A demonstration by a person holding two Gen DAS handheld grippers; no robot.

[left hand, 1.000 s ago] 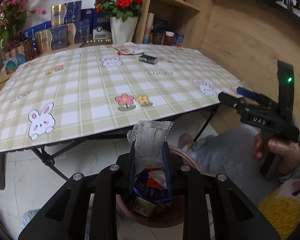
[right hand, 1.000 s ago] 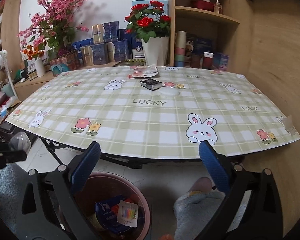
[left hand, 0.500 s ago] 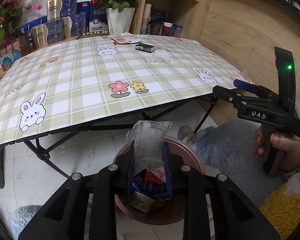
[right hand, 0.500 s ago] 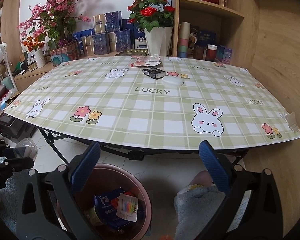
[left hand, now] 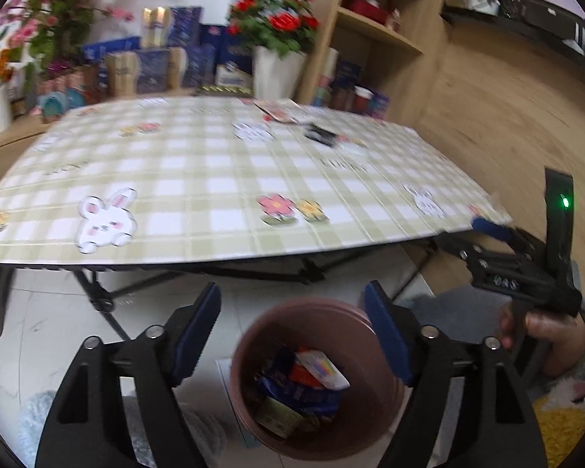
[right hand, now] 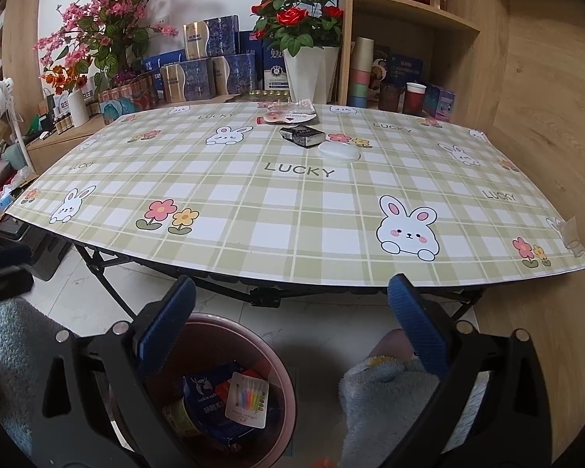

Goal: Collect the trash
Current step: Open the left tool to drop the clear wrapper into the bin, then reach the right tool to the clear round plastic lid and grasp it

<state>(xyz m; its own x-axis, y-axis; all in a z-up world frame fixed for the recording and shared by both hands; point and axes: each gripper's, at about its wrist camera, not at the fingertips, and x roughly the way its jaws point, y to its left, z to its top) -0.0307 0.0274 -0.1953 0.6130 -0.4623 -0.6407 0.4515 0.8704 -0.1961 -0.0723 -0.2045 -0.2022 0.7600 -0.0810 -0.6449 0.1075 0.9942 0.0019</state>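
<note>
A brown trash bin (left hand: 261, 327) stands on the floor in front of the table, holding wrappers and a small carton; it also shows in the right wrist view (right hand: 280, 382). My left gripper (left hand: 292, 304) is open and empty just above the bin. My right gripper (right hand: 292, 300) is open and empty, above the floor right of the bin; it shows from the side in the left wrist view (left hand: 491, 230). On the table's far side lie a black box (right hand: 302, 135), a white round lid (right hand: 338, 153) and a pink and clear wrapper (right hand: 288, 115).
The table (right hand: 253, 195) has a green plaid cloth with rabbits. A white vase of red roses (right hand: 306, 74), boxes and a wooden shelf (right hand: 413, 15) stand behind it. The person's slippered foot (right hand: 382, 382) is right of the bin. Folding legs run under the table.
My left gripper has opened and the clear wrapper it held is gone from its fingers. The left view has tilted up and is blurred. The right gripper has risen slightly.
</note>
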